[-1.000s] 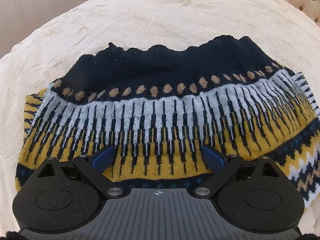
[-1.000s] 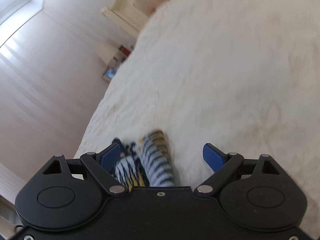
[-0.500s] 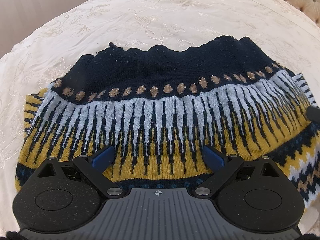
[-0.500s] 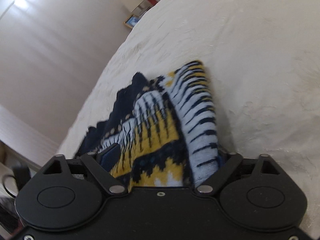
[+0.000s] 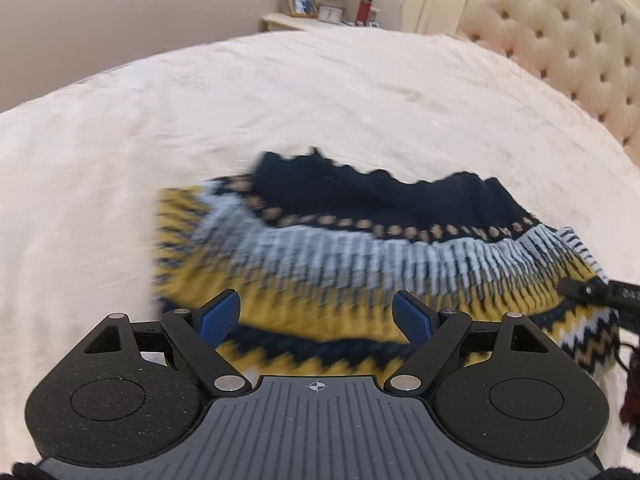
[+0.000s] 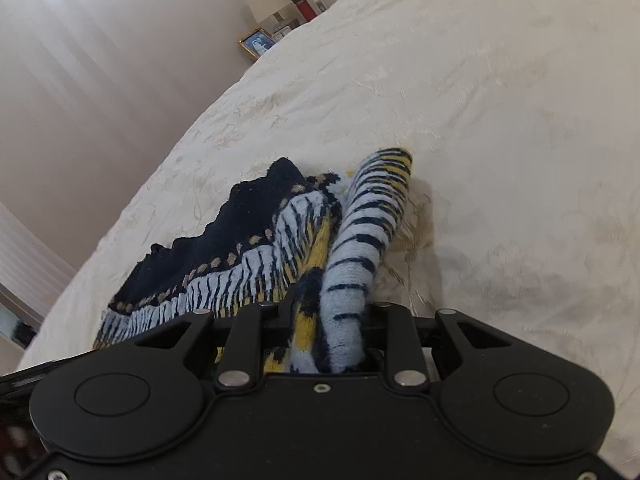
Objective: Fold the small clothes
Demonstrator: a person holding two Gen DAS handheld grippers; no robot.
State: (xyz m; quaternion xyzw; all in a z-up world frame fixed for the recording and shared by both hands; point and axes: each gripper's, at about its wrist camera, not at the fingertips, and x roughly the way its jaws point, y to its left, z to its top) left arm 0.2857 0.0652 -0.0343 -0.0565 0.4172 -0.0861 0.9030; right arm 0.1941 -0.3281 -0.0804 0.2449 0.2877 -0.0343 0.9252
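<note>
Sweater (image 5: 360,248): spread on the bed (image 5: 200,120), just ahead of you.
Your left gripper (image 5: 316,314): closing, fabric between unpressed pads.
Your right gripper (image 6: 328,320): closing, clamped on the sweater's edge.

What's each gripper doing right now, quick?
Left gripper: open, jaws closing, above the sweater, not gripping it.
Right gripper: jaws closing on the sweater's edge.
</note>
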